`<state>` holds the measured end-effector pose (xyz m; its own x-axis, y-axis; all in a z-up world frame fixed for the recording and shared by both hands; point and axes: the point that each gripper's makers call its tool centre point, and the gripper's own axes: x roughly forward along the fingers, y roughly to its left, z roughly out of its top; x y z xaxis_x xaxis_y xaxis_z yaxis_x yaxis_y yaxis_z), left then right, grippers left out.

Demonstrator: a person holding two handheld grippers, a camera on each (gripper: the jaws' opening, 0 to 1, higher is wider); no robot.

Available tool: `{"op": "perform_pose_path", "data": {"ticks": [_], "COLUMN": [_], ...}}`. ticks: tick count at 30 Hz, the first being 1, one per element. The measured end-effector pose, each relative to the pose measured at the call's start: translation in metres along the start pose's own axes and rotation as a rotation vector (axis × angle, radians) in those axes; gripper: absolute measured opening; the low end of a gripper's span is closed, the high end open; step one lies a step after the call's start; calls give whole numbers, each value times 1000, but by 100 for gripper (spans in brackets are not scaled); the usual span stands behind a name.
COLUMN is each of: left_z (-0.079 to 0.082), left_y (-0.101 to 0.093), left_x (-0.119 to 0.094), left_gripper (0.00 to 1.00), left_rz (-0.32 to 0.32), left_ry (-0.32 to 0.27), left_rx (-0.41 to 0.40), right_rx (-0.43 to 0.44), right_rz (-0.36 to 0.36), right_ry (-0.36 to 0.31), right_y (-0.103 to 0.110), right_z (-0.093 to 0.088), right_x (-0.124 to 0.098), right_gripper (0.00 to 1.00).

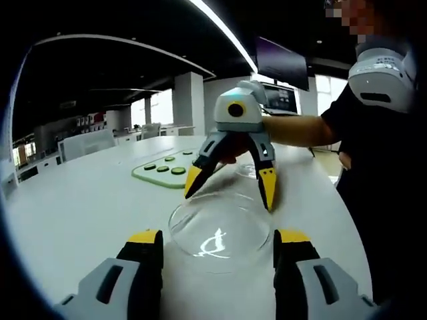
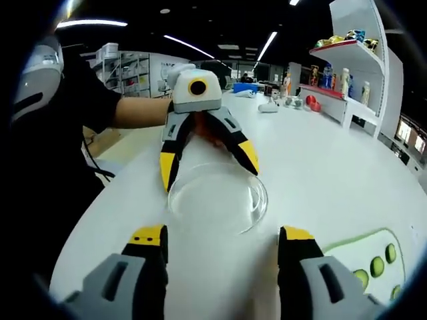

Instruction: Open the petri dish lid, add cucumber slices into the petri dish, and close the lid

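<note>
The dish [image 1: 219, 230] sat on the white table [image 1: 87, 207], between the two grippers, which faced each other across it. It was round and clear, lying flat with no long axis to speak of; its rim [image 2: 217, 200] showed mainly as glints. Whether the lid was on could not be told, and nothing could be made out inside it.

The left gripper [image 1: 217, 250] had its jaws wide apart, one tip on each side of the dish's near edge, gripping nothing. The right gripper [image 2: 221, 247] likewise stood with jaws spread, short of the dish. In each view the opposite gripper's yellow tips straddled the dish's far edge; contact with the glass could not be judged.

The cucumber slices [image 1: 163, 168] lay on a pale green board [image 1: 143, 175] beyond the dish in the left gripper view. In the right gripper view the board [image 2: 347, 250] was cut off at the lower right.
</note>
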<state>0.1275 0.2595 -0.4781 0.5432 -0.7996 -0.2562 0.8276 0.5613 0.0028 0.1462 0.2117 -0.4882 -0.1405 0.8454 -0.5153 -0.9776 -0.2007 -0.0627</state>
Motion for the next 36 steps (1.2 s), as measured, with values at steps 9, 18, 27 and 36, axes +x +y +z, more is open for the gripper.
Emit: {"op": "perform_pose_path", "data": {"ticks": [9, 18, 27, 36], "left_z": [59, 77, 76, 74], "left_y": [-1, -28, -53, -60], "left_x": [-4, 32, 59, 59], "left_gripper": [73, 77, 79, 79], "left_rz": [210, 225, 229, 238], "left_ry": [-142, -129, -46, -63], "left_rx": [-14, -69, -60, -114], "right_rx": [132, 267, 411, 420], "right_rz": [-326, -613, -765, -836], "right_ry": [-219, -244, -215, -124], "right_y": [-15, 12, 56, 68], "right_z": [4, -44, -82, -94], "right_x": [-105, -208, -259, -270], "right_gripper": [65, 66, 72, 74]}}
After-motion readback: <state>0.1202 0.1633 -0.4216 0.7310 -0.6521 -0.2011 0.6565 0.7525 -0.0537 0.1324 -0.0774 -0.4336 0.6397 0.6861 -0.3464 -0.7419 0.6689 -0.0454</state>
